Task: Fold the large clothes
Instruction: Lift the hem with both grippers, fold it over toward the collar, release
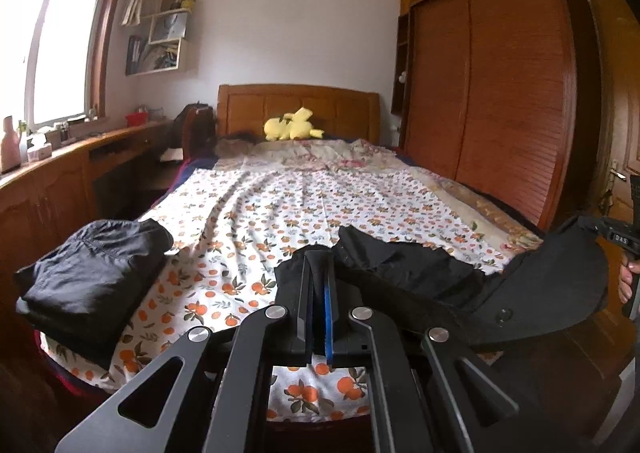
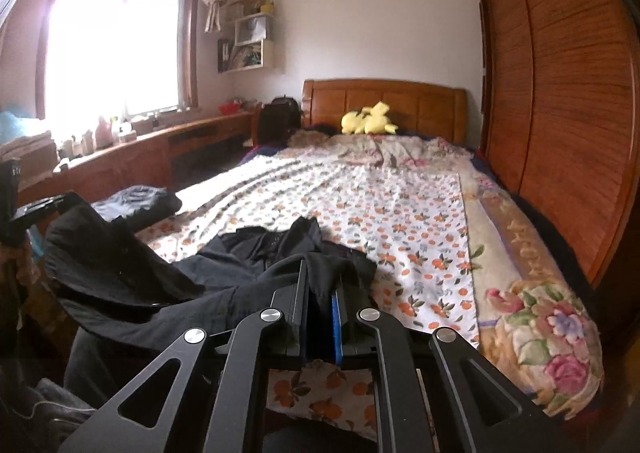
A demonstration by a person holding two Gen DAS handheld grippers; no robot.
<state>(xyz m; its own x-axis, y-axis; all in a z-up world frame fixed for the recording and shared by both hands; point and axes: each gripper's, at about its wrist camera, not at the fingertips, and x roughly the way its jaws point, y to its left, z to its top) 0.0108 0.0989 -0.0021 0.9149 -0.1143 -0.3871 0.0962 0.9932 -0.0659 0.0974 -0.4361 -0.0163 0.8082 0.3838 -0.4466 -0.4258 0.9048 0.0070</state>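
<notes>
Gripping black cloth in both pairs, the tongs hold up one dark garment (image 1: 420, 273) at the foot of the bed (image 1: 280, 205). The left tongs (image 1: 318, 257) are clamped on a bunched edge of it, cloth pinched between the dark finger and the blue-padded one. The right tongs (image 2: 322, 273) are likewise closed on a fold of the same garment (image 2: 224, 273), whose slack spreads between the two grips and trails onto the orange-print sheet (image 2: 400, 221). A small round button shows on the lifted flap in the left wrist view.

Readable writing is scant: the other tool's body at the right edge of the left wrist view bears a small plate reading "DAS" (image 1: 621, 240); nothing else is legible.

A second black garment, already folded (image 1: 88, 269), lies on the near left corner of the bed, well apart from the held one. Beyond the sheet lies a floral quilt (image 1: 312, 153), and a yellow plush toy (image 1: 292, 125) rests against the wooden headboard (image 1: 296, 101).

Wall-mounted box shelves (image 1: 164, 37) hold papers and small items too blurred to name. On the long wooden surface (image 1: 80, 145) under the window stand a pink bottle (image 1: 10, 145), some small jars and a red basket (image 1: 136, 119) whose contents cannot be made out. A louvred wardrobe (image 1: 500, 93) stands along the right of the bed.
</notes>
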